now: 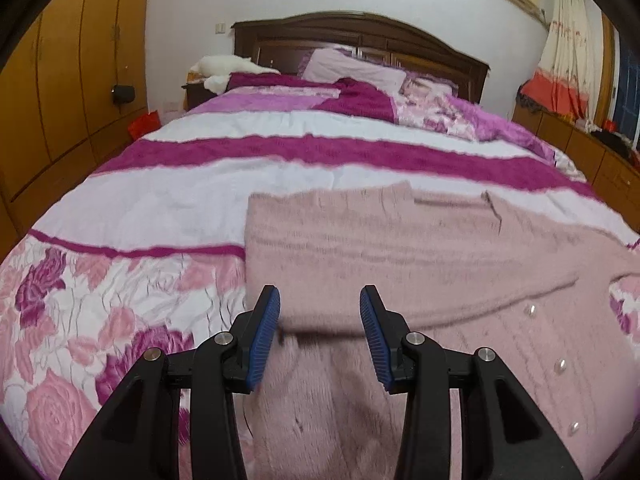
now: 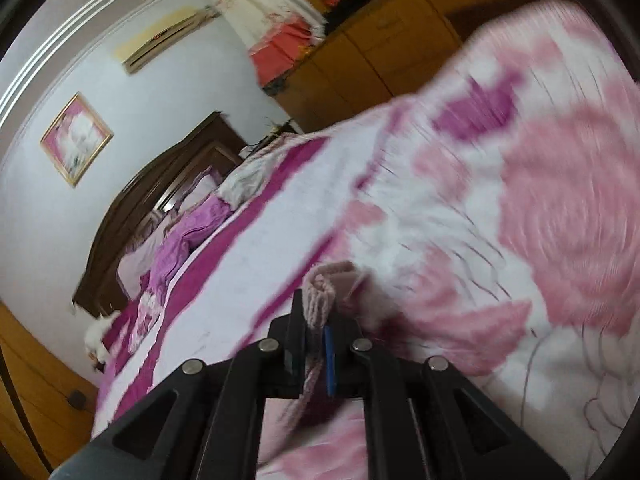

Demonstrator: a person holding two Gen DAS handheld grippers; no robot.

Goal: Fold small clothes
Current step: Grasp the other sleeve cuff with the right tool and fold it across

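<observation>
Pink sweater (image 1: 400,248) lies on the bed (image 1: 160,192) near its foot edge, towards the right side, part folded: one flap laid over the body, pearl buttons showing at the right. My left gripper (image 1: 320,320) is wide, blue pads spread, holding nothing, just above the near fold edge. My right gripper (image 2: 316,320) is clamped on a ribbed knit edge, likely a cuff or hem; view tilted and blurred, so which part I cannot tell. Fabric looks fuzzy, soft, light, floppy; judged it will sag and stretch if lifted by one point and drag on the quilt. Best hold is doubled edges or ribbing, both layers pinched. Avoid the buttons, they may snag. Left should take the near fold corner.
</observation>
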